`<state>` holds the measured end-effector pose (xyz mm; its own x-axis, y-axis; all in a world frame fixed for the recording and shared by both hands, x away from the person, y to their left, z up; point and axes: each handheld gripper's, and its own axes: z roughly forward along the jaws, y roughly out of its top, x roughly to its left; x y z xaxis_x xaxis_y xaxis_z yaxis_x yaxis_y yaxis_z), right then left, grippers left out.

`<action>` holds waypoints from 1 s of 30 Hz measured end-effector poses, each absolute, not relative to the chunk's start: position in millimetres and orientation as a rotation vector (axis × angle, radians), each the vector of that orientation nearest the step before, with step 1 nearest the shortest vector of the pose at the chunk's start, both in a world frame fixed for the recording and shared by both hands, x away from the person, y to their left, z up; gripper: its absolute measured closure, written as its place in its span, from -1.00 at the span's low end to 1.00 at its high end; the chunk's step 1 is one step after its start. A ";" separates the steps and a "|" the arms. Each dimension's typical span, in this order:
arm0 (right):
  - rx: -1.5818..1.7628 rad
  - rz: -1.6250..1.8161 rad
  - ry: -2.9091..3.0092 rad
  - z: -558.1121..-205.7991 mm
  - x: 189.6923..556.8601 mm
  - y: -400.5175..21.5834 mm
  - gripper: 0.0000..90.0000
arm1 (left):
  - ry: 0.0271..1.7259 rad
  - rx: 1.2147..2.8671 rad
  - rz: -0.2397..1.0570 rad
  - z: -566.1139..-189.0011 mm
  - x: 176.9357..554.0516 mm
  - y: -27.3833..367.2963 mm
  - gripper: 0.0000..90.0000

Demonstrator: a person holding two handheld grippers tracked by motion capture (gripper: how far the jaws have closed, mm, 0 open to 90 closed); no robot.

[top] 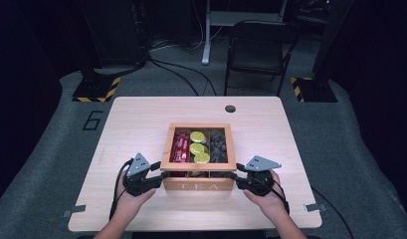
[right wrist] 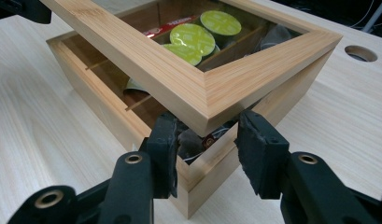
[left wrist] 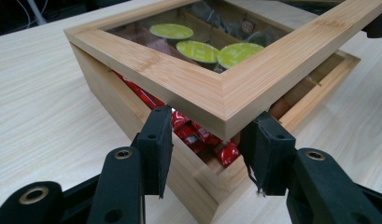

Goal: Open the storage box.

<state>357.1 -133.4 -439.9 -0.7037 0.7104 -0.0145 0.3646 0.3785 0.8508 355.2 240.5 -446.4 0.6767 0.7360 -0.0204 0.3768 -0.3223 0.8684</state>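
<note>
Here's the tea box [top: 198, 185] sitting mid-surface [top: 141, 119], near the person's edge, and its glass-paned lid [top: 198, 165] is propped up at the front, hinged at the far side by the look of it. The left tool [top: 157, 171] pinches the lid's front-left corner, the right tool [top: 235, 176] the front-right one, each with its jaws set narrow around the wooden frame. Taking both corners makes sense: it should keep the lid level as it swings. Through the pane you can spot red packets [left wrist: 198, 135], three green-topped capsules [right wrist: 193, 38] in the middle lane and darker packets [top: 219, 144] on the right side. Whether the pads actually press the wood or merely bracket it is hard to make out. The hinge is hidden, and the front compartments lie in shadow beneath the raised frame.
</note>
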 end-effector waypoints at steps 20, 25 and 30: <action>0.949 1.311 2.201 -413.9 368.0 -135.6 0.27 | 0.904 1.873 0.487 -423.0 369.3 242.0 0.20; 0.977 1.340 2.187 -407.0 374.3 -136.8 0.28 | 0.891 1.875 0.515 -414.6 371.9 240.8 0.20; 0.986 1.351 2.176 -399.3 380.0 -136.5 0.28 | 0.895 1.844 0.491 -405.4 379.5 243.1 0.21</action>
<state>380.0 -136.5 -399.3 -0.6738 0.7382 0.0334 0.3572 0.2858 0.8892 379.5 243.1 -405.4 0.6456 0.7616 -0.0566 0.3610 -0.2390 0.9014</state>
